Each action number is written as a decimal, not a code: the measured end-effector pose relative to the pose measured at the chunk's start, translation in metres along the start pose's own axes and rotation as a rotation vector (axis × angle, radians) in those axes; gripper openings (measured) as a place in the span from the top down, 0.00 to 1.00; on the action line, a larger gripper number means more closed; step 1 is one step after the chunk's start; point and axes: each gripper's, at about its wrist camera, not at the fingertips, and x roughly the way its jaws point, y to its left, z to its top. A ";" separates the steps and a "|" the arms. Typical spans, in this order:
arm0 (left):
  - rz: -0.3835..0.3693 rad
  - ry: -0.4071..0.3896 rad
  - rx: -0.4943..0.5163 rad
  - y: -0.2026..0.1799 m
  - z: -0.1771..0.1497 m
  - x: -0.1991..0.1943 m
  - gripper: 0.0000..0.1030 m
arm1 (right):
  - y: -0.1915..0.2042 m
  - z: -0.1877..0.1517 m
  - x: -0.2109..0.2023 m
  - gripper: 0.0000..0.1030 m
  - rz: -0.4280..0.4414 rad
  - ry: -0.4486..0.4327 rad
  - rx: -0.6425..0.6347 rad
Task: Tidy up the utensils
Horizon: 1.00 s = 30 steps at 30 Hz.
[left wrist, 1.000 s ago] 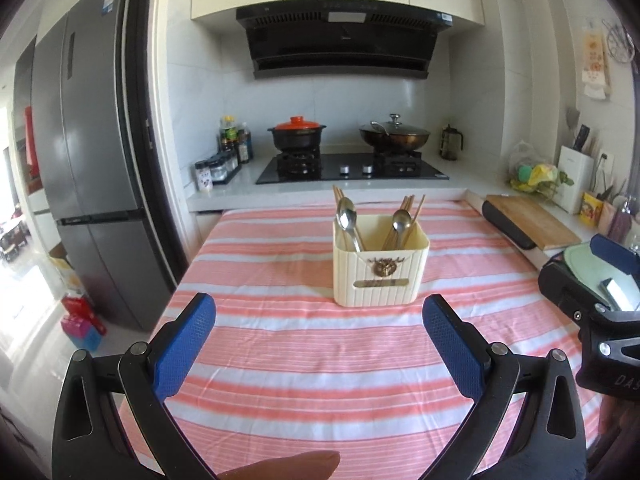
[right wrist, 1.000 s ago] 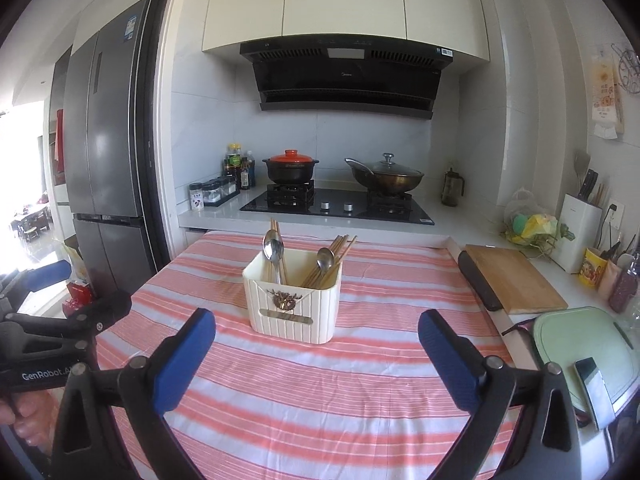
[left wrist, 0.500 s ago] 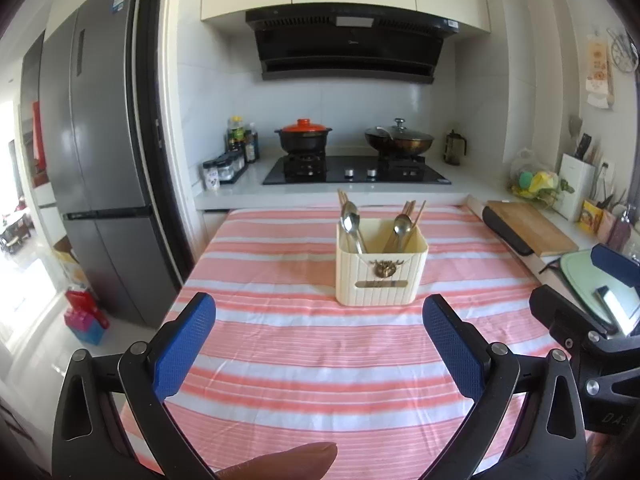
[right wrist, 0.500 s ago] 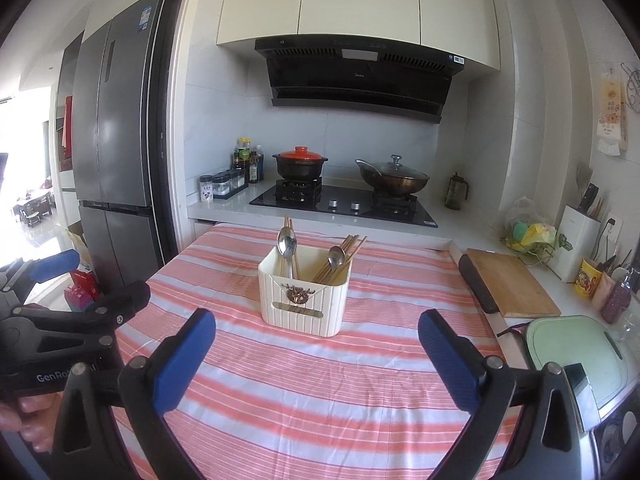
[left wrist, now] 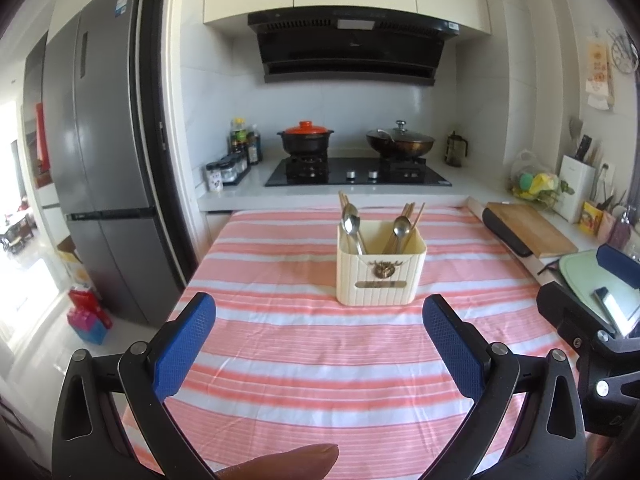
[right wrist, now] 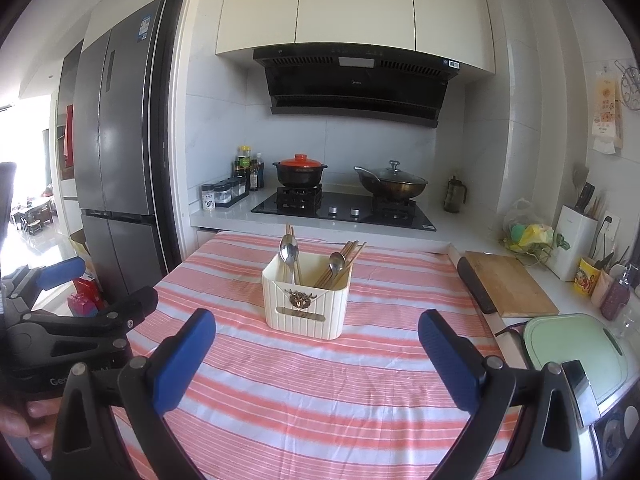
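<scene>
I hold a two-finger gripper in each hand above a counter [left wrist: 280,360] covered with a cloth in pink and white stripes. My left gripper [left wrist: 320,344] has its jaws spread wide with nothing between them, the blue pads [left wrist: 184,348] well apart. My right gripper [right wrist: 316,356] is the same, jaws wide and empty. Past both of them, near the far middle of the cloth, stands a cream ribbed utensil holder [left wrist: 381,270] with a small brass ornament on its near face. It stands upright, clear of both grippers. Inside, one metal spoon [left wrist: 350,220] leans at the left with wooden chopsticks [left wrist: 343,200] behind it, and a second spoon [left wrist: 401,227] leans at the right among more chopsticks. Beyond the cloth is a black gas hob [left wrist: 356,172] carrying a black pot with an orange lid [left wrist: 306,138] on the left and a lidded wok [left wrist: 400,142] on the right, under a black range hood [left wrist: 348,48]. A tall grey refrigerator [left wrist: 104,168] fills the left. At the right lies a wooden cutting board [left wrist: 528,230], and nearer, a pale green one [right wrist: 572,352].
</scene>
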 end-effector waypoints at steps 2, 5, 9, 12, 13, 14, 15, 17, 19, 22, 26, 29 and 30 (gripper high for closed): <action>0.001 -0.003 0.000 0.000 0.001 -0.001 0.00 | 0.000 0.000 0.000 0.00 -0.002 0.000 0.001; 0.003 -0.007 0.001 -0.001 0.001 -0.004 0.00 | -0.002 0.000 -0.002 0.00 -0.008 -0.004 0.006; 0.007 -0.009 0.000 -0.001 0.001 -0.005 0.00 | -0.005 0.001 -0.004 0.00 -0.015 -0.011 0.015; 0.012 -0.007 0.001 -0.001 0.000 -0.005 0.00 | -0.004 0.001 -0.004 0.00 -0.018 -0.012 0.010; 0.015 -0.007 0.001 -0.001 0.000 -0.005 0.00 | -0.003 0.001 -0.004 0.00 -0.018 -0.011 0.008; 0.016 -0.007 0.002 -0.001 0.000 -0.004 0.00 | -0.002 0.000 -0.004 0.00 -0.017 -0.010 0.007; 0.018 -0.007 0.003 -0.001 0.000 -0.004 0.00 | -0.002 0.000 -0.004 0.00 -0.017 -0.008 0.006; 0.021 -0.005 0.003 -0.001 0.000 -0.003 0.00 | 0.000 -0.001 -0.005 0.00 -0.015 -0.005 0.003; 0.021 -0.001 0.000 -0.001 0.000 -0.002 0.00 | 0.001 -0.001 -0.005 0.00 -0.012 -0.006 0.001; 0.025 -0.001 0.000 0.000 0.000 -0.002 0.00 | 0.002 0.000 -0.006 0.00 -0.011 -0.008 -0.002; 0.026 -0.002 0.000 -0.001 0.000 -0.002 0.00 | 0.001 0.000 -0.007 0.00 -0.011 -0.010 -0.003; 0.028 0.000 0.001 -0.001 0.000 -0.003 0.00 | 0.002 0.000 -0.007 0.00 -0.010 -0.009 -0.006; 0.028 0.001 0.001 -0.001 0.000 -0.003 0.00 | 0.002 0.000 -0.007 0.00 -0.010 -0.009 -0.007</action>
